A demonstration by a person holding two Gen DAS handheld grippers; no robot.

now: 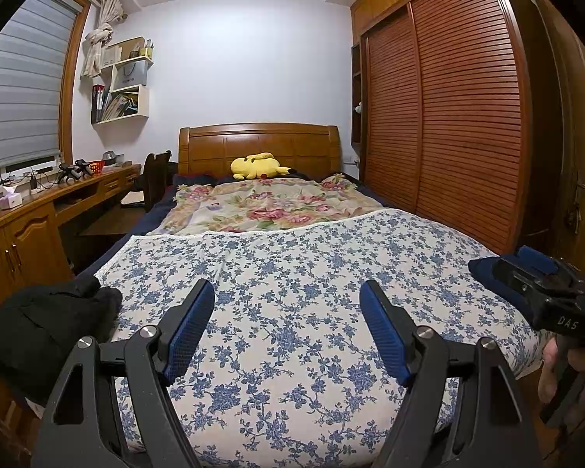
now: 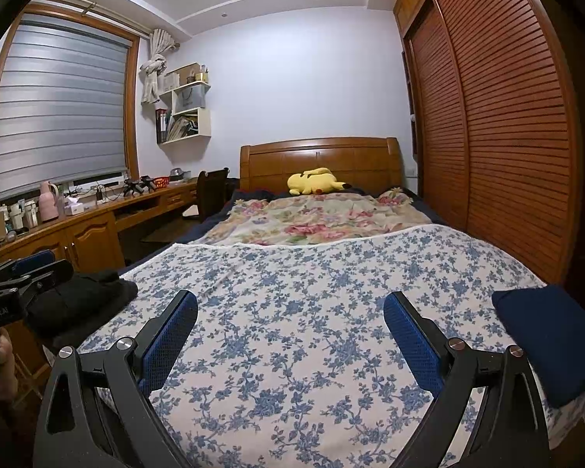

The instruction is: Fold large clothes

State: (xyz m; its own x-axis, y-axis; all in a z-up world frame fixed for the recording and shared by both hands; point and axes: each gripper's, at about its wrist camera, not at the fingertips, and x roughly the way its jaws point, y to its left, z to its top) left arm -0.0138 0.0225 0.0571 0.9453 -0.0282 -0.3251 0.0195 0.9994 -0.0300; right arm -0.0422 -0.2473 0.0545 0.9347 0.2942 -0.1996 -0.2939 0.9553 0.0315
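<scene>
A black garment (image 1: 46, 323) lies in a crumpled heap at the bed's near left corner, also seen as the black garment (image 2: 85, 300). A folded navy cloth (image 1: 487, 273) rests at the near right corner, the same navy cloth (image 2: 553, 343) just right of my right finger. My left gripper (image 1: 286, 284) hangs open over the blue-flowered sheet (image 1: 292, 234), nothing between its blue pads. My right gripper (image 2: 290, 295) is open too, over the same sheet (image 2: 292, 265), and holds nothing. Each gripper shows at the other view's edge: right gripper (image 1: 526, 263), left gripper (image 2: 56, 267).
A floral quilt (image 1: 269, 206) and a yellow plush toy (image 1: 259, 165) lie toward the wooden headboard (image 1: 257, 140). A slatted wardrobe (image 1: 448, 117) runs close along the bed's right side. A wooden desk (image 1: 39, 202) with a chair (image 1: 156, 175) lines the left wall.
</scene>
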